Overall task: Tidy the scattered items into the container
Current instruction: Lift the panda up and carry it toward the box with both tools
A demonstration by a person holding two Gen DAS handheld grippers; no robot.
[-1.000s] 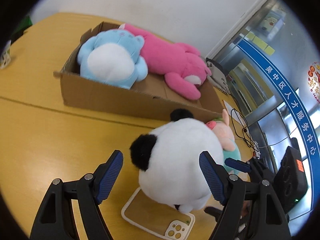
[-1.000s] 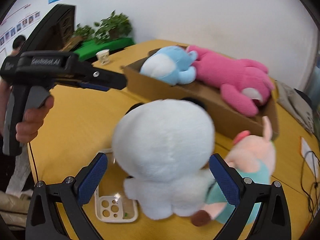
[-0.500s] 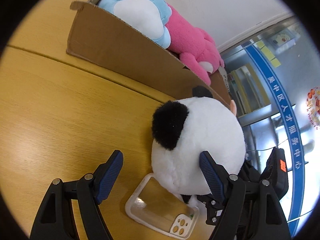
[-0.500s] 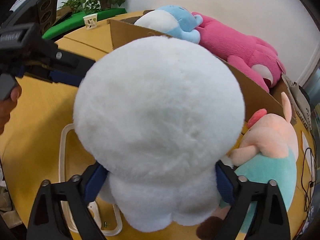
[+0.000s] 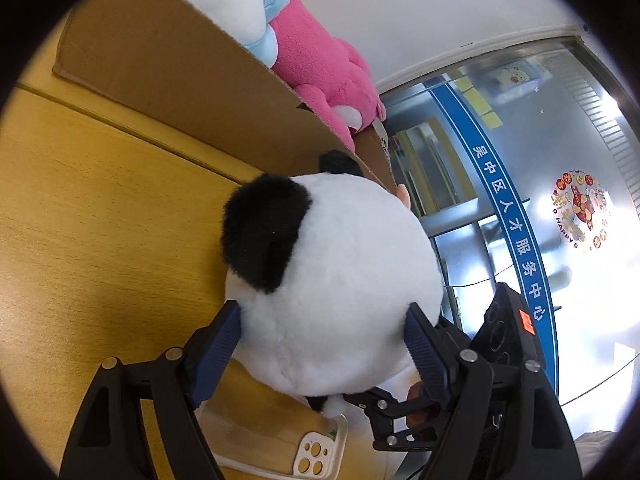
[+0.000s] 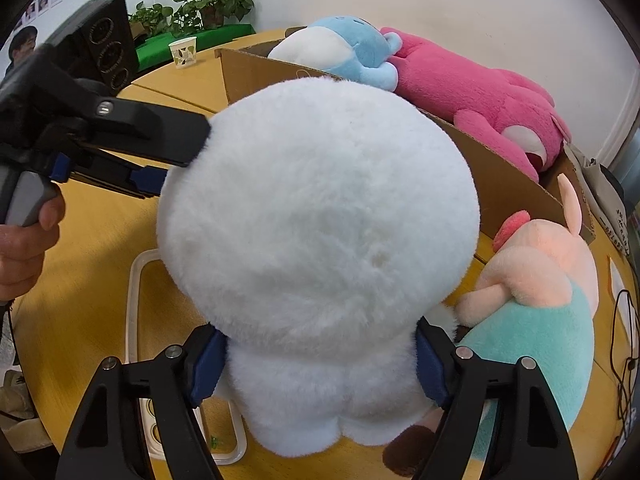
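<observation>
A round white panda plush [image 5: 340, 280] [image 6: 320, 220] with black ears sits on the yellow table in front of the cardboard box [image 5: 180, 72] [image 6: 256, 76]. My left gripper [image 5: 322, 312] [image 6: 176, 160] straddles its head; its jaws are opening a little and the pads only brush the fur. My right gripper [image 6: 318, 336] is closing on the plush's lower body, both blue pads sunk into the fur. A blue plush [image 5: 224, 4] [image 6: 344, 52] and a pink plush [image 5: 320, 68] [image 6: 480, 100] lie in the box. A pig plush [image 6: 540, 300] in teal leans against the panda's right side.
A clear phone case [image 5: 312, 452] [image 6: 136, 320] lies flat on the table under the panda. A paper cup [image 6: 184, 52] and potted plants [image 6: 200, 8] stand at the far end. A person's hand [image 6: 24, 248] holds the left gripper. Cables [image 6: 624, 340] trail at the right edge.
Both grippers have sunk toward the panda. The left one tilted and now has the head between its fingers. The right jaws narrowed until the pads pressed into the body.
</observation>
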